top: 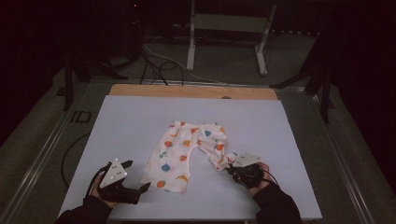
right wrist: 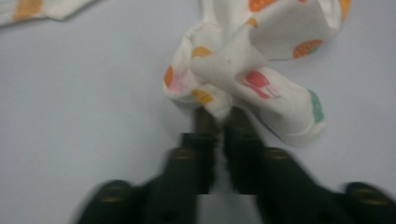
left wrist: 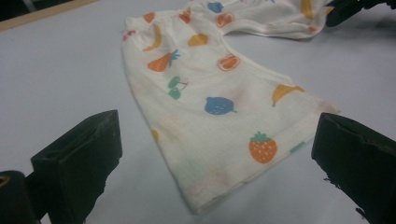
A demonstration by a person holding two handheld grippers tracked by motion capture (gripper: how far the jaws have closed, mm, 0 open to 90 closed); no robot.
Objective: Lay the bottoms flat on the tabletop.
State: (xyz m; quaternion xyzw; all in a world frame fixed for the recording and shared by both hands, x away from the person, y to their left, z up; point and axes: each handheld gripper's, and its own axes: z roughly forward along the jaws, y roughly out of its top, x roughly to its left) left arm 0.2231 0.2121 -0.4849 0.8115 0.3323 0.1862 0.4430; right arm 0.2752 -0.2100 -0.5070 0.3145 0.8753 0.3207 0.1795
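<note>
A pair of small white trousers [top: 180, 149] with a coloured fruit print lies on the pale table sheet [top: 130, 121]. Its left leg lies flat, while its right leg is bunched up at the hem. My right gripper [top: 232, 164] is shut on that bunched hem [right wrist: 261, 60], and the cloth is pinched between its jaws [right wrist: 219, 114]. My left gripper [top: 136, 176] stands open just left of the flat leg's hem. In the left gripper view the flat leg [left wrist: 210, 93] lies ahead of the wide-apart jaws [left wrist: 217, 163], and neither jaw touches it.
A wooden strip [top: 187, 91] runs along the sheet's far edge. Beyond the table, a metal stand [top: 229, 23] and loose cables [top: 154, 60] are on the dark floor. Bare sheet surrounds the trousers on the left, far and right sides.
</note>
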